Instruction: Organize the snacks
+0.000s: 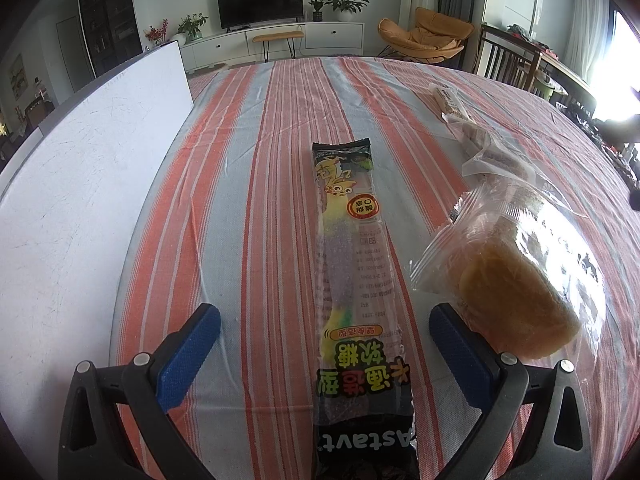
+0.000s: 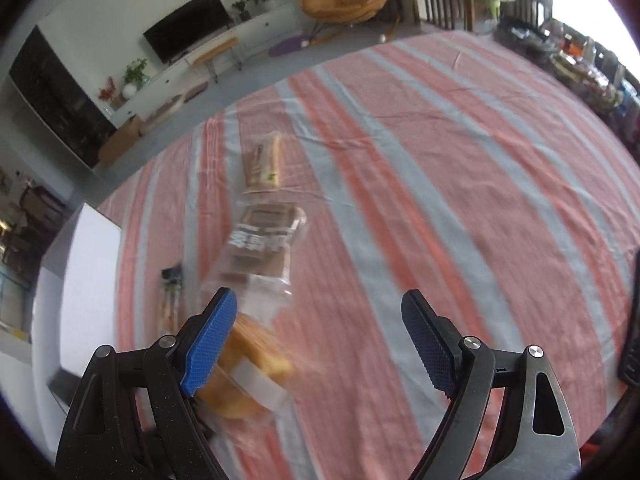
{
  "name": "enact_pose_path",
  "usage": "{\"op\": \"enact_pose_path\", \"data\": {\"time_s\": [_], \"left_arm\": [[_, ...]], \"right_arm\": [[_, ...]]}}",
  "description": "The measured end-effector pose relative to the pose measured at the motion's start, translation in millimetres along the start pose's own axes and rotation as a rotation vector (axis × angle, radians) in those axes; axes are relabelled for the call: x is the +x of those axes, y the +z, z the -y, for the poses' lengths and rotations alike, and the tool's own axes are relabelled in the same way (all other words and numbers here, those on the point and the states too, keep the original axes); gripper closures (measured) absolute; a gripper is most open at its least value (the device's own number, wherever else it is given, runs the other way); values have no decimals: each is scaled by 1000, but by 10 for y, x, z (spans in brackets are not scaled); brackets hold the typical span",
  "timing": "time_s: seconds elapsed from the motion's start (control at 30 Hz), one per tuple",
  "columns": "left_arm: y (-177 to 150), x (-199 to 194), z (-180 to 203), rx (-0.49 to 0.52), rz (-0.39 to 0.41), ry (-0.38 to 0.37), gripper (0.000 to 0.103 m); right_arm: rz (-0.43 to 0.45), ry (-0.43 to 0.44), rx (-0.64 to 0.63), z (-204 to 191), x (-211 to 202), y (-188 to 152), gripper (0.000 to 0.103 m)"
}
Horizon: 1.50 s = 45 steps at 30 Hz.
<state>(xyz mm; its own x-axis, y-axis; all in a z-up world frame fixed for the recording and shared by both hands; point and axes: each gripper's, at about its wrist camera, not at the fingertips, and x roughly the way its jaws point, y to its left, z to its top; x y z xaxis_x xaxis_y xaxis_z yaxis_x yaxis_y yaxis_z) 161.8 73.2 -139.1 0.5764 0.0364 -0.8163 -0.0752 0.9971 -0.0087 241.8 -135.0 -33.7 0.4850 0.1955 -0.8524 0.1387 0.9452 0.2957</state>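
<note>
My left gripper (image 1: 324, 340) is open, low over the striped cloth, its fingers on either side of a long gummy candy packet (image 1: 352, 272) that lies lengthwise between them. A clear bag with a yellow cake (image 1: 516, 300) lies just right of the right finger. Further back lie a clear bag of brown biscuits (image 1: 492, 160) and a small wrapped bar (image 1: 448, 100). My right gripper (image 2: 320, 340) is open and empty above the cloth. In its blurred view the cake bag (image 2: 248, 364) sits by the left finger, then the biscuit bag (image 2: 260, 240), the bar (image 2: 266, 160) and the candy packet (image 2: 172, 300).
A white box (image 1: 80, 184) stands along the table's left side, also in the right wrist view (image 2: 84, 280). The striped tablecloth (image 2: 460, 168) stretches to the right. A dark object (image 2: 632, 320) lies at the right edge. Chairs and a TV stand are beyond the table.
</note>
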Motion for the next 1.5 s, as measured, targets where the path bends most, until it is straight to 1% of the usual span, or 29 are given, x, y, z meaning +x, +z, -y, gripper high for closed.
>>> {"op": "enact_pose_path", "data": {"time_s": [0.07,0.17,0.2,0.27,0.3,0.33,0.37,0.4,0.43,0.47,0.53,0.6,0.67,0.8,0.87,0.97,1.07,1.1,1.13,1.23,1.3,1.4,1.5], "left_arm": [[1,0,-2,0,0,0,0],[2,0,-4,0,0,0,0],[3,1,-4,0,0,0,0],[3,2,-5,0,0,0,0],[3,2,-5,0,0,0,0],[4,2,-5,0,0,0,0],[5,4,-2,1,0,-1,0],[-1,-2,1,1,0,0,0],[0,-3,-1,0,0,0,0],[1,-5,1,0,1,0,0],[3,-10,3,0,0,0,0],[4,-13,3,0,0,0,0],[4,-13,3,0,0,0,0],[3,-11,2,1,0,0,0],[4,-13,3,1,0,0,0],[4,-11,3,1,0,0,0],[4,-11,3,1,0,-1,0],[5,-10,2,0,0,-1,0],[5,-13,2,0,0,-1,0],[8,-16,3,-1,0,-3,0],[18,-14,-1,3,-9,-8,0],[55,-4,-41,38,-66,-34,0],[61,-11,-101,39,-108,-35,0]], "right_arm": [[-32,-46,-10,-237,281,152,16],[-145,-148,-74,-491,777,218,16],[-176,-193,-86,-527,920,204,16],[-212,-225,-81,-503,1094,166,15],[-214,-224,-78,-471,1132,151,15],[-182,-228,-102,-467,1108,150,18],[-174,-218,-123,-447,1097,145,21],[-152,-211,-152,-424,1059,135,27],[-131,-190,-177,-394,1009,128,48],[-130,-185,-185,-341,973,115,51],[-141,-143,-173,-173,911,94,51],[-136,-142,-159,16,816,69,52],[-109,-130,-144,220,649,41,52],[-39,-149,-178,510,250,-134,52],[5,-171,-188,704,80,-311,51],[60,-201,-157,1009,-83,-618,51],[90,-189,-89,1277,-110,-874,51],[127,-188,-98,1294,-151,-933,51],[141,-197,-108,1277,-186,-970,51],[155,-171,-98,1288,-188,-992,51],[169,-149,-69,1324,-214,-1021,51],[203,-100,-15,1413,-299,-1113,51],[225,-61,25,1470,-348,-1147,51]]}}
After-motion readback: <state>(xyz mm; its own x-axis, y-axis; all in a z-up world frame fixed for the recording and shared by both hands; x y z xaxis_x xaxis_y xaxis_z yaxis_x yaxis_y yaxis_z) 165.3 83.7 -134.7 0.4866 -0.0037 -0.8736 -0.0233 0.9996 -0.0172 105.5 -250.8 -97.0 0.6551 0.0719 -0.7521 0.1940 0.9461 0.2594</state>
